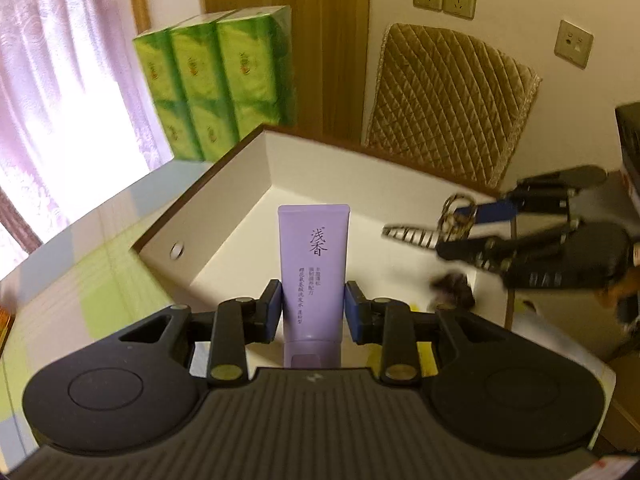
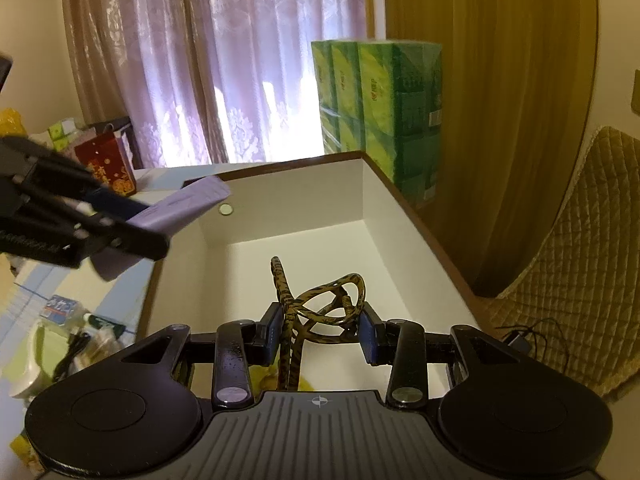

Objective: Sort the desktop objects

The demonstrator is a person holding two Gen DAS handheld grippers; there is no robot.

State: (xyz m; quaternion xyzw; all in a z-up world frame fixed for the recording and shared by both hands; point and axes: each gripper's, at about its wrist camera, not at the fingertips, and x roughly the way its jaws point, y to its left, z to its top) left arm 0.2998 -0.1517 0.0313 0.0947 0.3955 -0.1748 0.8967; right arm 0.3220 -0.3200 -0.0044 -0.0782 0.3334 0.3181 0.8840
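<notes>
Lowering into the white box (image 2: pixel 304 208) before letting go suits both loads: left tongs (image 1: pixel 313 307) clamp the purple tube (image 1: pixel 314 264), right tongs (image 2: pixel 320 330) pinch the patterned glasses (image 2: pixel 320 300).

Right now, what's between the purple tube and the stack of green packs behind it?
In the left wrist view, the white box's wall and brown-edged rim lie between the purple tube, held by the left tool, and the green packs.

Each handheld unit, the left gripper (image 1: pixel 313 306) and the right gripper (image 2: pixel 320 334), has a black body: two round lobes with embossed circles, a ribbed grey centre plate bearing a small crosshair mark, black linkage bars with silver pivot caps, and blue pads lining the jaws.
</notes>
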